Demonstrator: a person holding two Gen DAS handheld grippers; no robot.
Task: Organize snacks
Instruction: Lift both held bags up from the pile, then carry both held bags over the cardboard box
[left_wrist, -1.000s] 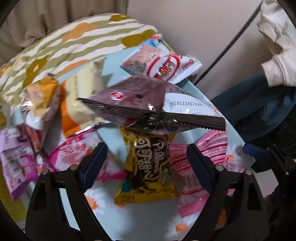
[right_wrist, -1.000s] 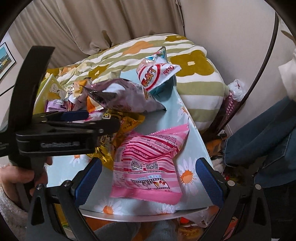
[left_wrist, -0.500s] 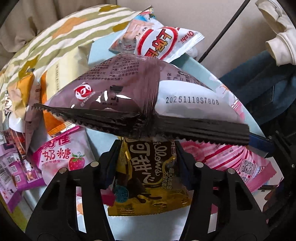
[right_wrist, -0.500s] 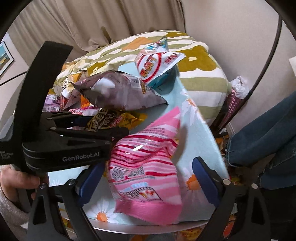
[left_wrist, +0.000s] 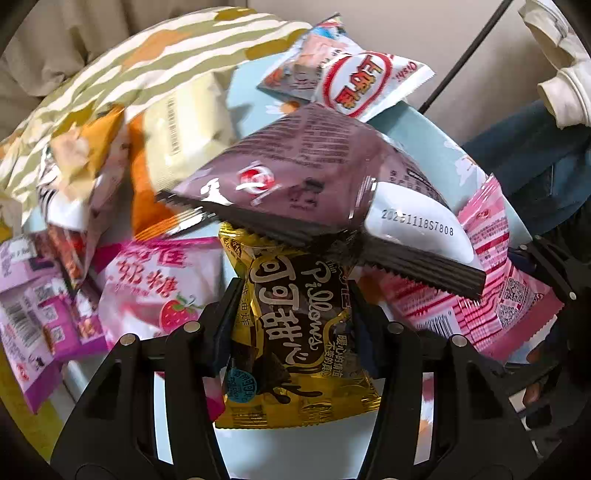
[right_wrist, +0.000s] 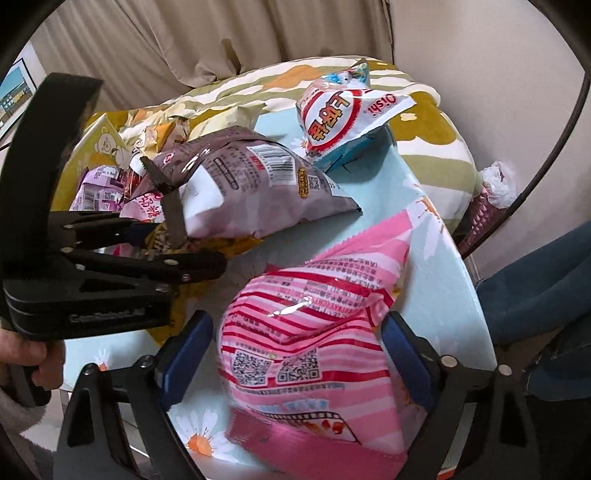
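Note:
My left gripper (left_wrist: 291, 310) is shut on a yellow and brown snack pack (left_wrist: 295, 332), with a brown-purple bag (left_wrist: 317, 177) resting over the pack's far end. In the right wrist view the left gripper (right_wrist: 192, 258) reaches under that brown-purple bag (right_wrist: 251, 188). My right gripper (right_wrist: 295, 350) has its fingers on both sides of a pink striped bag (right_wrist: 314, 332), which bulges up between them; the same bag shows at the right of the left wrist view (left_wrist: 495, 288).
The snacks lie on a light blue daisy-print table (right_wrist: 443, 280). A red and white Oishi bag (right_wrist: 343, 110) sits at the far end. Pink strawberry, purple, orange and cream packs (left_wrist: 159, 288) crowd the left. A striped cushion (left_wrist: 147, 66) lies behind; a person's jeans (right_wrist: 546, 280) are at right.
My left gripper moved forward and closed on the yellow and brown pack. My right gripper narrowed around the pink striped bag, which rose and bulged between the fingers.

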